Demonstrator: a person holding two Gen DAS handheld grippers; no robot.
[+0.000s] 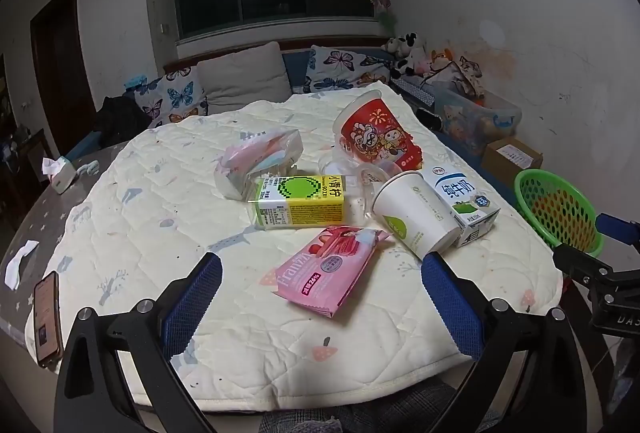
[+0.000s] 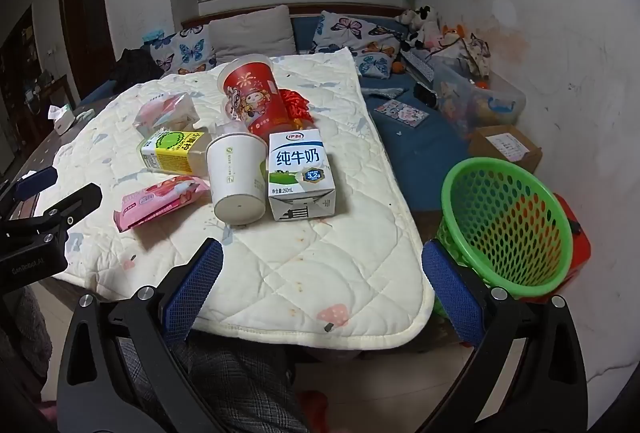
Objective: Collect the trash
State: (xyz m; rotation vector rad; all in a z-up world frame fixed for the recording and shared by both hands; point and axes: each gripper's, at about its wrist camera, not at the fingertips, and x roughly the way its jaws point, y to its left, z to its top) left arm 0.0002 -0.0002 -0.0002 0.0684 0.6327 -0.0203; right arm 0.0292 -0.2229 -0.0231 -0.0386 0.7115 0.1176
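Ahead of both pairs of jaws, a cream quilted mat [image 1: 168, 217] covers the table and carries all the trash. The left gripper [image 1: 322, 289] is spread wide and holds nothing; between its blue pads [image 1: 192, 305], just beyond the tips, lies a pink "Franzzi" wafer packet [image 1: 326, 271] marked "26%". Bare quilt lies between the jaws nearer the camera and outside the left finger. Further ahead lies a yellow-and-green drink carton [image 1: 300, 201] with Chinese lettering, and behind it a crumpled clear plastic bag [image 1: 256, 161]. Near the right fingertip a white paper cup [image 1: 414, 215] lies on its side, touching a blue-and-white milk carton [image 1: 464, 207]. A red printed paper tub [image 1: 376, 133] lies tipped behind these. A phone [image 1: 46, 317] rests at the table edge, outside the left finger.

The right gripper [image 2: 322, 289] is likewise wide open and empty, its jaws framing the mat's near right corner, where open quilt runs to the hem. The milk carton reads "纯牛奶", "3.2g" and "250mL". Beyond the right finger, off the table edge, a green perforated plastic basket [image 2: 506, 225] stands tilted, its mouth facing the table. The left gripper's body, far left in this view, bears lettering too small to read surely.
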